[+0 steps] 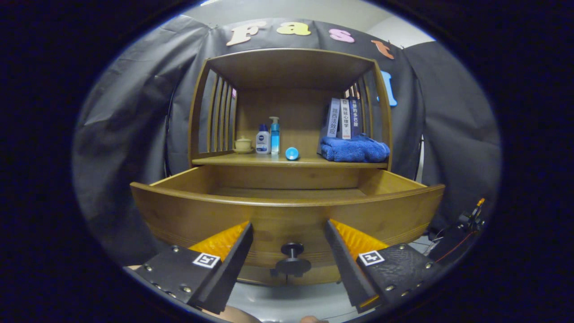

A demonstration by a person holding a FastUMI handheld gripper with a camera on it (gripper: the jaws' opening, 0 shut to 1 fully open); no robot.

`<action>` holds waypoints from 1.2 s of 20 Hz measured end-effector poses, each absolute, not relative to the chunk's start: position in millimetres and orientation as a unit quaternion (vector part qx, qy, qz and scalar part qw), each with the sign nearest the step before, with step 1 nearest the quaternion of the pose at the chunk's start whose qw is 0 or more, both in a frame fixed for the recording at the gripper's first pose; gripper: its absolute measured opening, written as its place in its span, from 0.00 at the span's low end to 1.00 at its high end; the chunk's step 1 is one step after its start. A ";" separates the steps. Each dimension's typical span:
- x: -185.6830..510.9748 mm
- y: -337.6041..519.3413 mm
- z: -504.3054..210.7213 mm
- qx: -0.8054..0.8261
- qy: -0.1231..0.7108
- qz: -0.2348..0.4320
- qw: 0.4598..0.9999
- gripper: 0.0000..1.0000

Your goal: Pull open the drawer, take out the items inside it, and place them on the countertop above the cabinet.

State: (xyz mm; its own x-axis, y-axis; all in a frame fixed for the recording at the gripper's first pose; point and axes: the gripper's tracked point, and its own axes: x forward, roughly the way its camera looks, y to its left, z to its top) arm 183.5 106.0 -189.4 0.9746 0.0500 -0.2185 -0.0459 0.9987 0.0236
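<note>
Drawer (pixel 287 211) is pulled out, knob (pixel 292 260) sitting free between the wide-spread fingers of the gripper (pixel 289 233). Its contents hide behind the front panel, probably low inside. Best lift up and over the panel, then reach down in.

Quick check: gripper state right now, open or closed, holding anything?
Gripper: open, holding nothing; its fingers stand on either side of the dark round knob on the pulled-out wooden drawer, not touching it.
</note>
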 end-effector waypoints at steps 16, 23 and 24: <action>288.7 119.7 -190.4 0.006 0.121 0.016 0.992 0.99; 330.4 124.7 -196.0 0.005 0.125 0.011 0.992 0.99; 335.2 125.5 -196.4 0.005 0.125 0.011 0.992 0.99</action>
State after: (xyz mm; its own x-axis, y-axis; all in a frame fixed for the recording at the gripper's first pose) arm 335.2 125.5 -196.4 0.9683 0.0230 -0.2486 -0.0205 0.9997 0.0126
